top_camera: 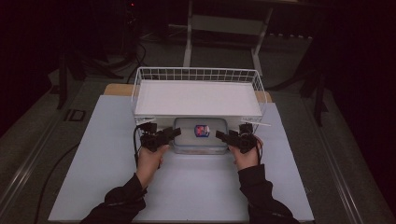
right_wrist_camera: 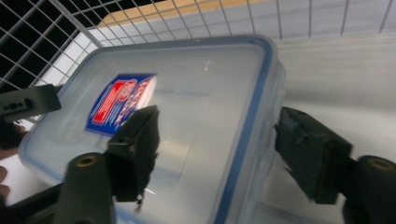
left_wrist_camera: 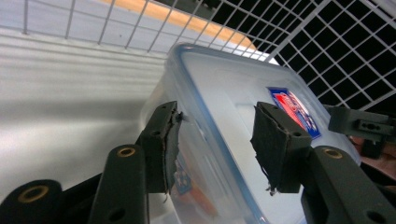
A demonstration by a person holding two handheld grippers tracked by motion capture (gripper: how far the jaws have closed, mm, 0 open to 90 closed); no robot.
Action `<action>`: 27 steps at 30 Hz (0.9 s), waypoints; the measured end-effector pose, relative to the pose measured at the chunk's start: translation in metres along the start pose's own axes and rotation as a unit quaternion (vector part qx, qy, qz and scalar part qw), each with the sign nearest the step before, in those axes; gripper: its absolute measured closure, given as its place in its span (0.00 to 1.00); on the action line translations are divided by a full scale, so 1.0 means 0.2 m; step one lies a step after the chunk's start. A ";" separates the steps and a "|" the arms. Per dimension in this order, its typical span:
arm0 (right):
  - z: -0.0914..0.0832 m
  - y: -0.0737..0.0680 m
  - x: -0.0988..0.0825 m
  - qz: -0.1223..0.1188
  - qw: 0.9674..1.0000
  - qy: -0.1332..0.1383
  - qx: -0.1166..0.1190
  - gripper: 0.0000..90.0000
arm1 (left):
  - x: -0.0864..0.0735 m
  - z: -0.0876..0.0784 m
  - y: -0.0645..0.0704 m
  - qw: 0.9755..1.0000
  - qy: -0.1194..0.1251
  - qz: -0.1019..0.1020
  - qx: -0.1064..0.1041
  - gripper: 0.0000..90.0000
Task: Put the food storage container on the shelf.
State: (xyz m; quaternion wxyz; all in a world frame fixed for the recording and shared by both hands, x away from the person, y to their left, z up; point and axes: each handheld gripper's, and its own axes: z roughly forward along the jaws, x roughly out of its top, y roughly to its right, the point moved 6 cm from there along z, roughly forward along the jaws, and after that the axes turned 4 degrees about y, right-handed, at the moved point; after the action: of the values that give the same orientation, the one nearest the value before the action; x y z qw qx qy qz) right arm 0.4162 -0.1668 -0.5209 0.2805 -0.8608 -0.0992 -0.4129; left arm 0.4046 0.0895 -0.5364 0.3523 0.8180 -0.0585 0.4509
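The left gripper (top_camera: 173,133) and right gripper (top_camera: 221,136), jaws spread wide, straddle opposite ends of a clear plastic box (top_camera: 200,135) under a white wire basket (top_camera: 198,95) near the tabletop's (top_camera: 93,154) far edge. Writing on the lid's blue-and-red label (right_wrist_camera: 122,101) is unreadable.

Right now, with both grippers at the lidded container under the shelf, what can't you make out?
- Container contents: high view too small and dim; left gripper view shows only orange blur through the wall.
- Label text: blurred.
- Container's back end: hidden under the white shelf.
- Left gripper, right gripper: jaws straddle the rim, pad contact unclear.
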 end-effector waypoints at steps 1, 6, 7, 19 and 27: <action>0.00 -0.01 0.00 0.002 1.000 -0.005 -0.007 0.34 | 0.00 0.00 0.00 1.000 0.002 -0.001 0.001 0.56; -0.01 -0.01 0.00 -0.027 1.000 0.008 -0.013 0.36 | -0.01 -0.02 0.03 1.000 0.011 0.001 0.005 0.55; -0.01 -0.01 0.00 -0.027 1.000 0.008 -0.013 0.36 | -0.01 -0.02 0.03 1.000 0.011 0.001 0.005 0.54; -0.15 -0.08 -0.05 -0.067 0.998 0.007 -0.001 0.37 | -0.04 -0.15 0.09 1.000 -0.005 0.010 0.005 0.51; -0.25 -0.19 -0.10 -0.076 0.996 0.008 0.036 0.43 | -0.11 -0.25 0.14 0.998 -0.039 0.038 0.005 0.43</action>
State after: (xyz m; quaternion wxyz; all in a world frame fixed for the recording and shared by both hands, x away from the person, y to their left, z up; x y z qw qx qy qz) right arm 0.3553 -0.1622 -0.4946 0.2803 -0.8364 -0.1771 -0.4364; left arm 0.3454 0.0965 -0.5215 0.3284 0.8337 -0.1014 0.4321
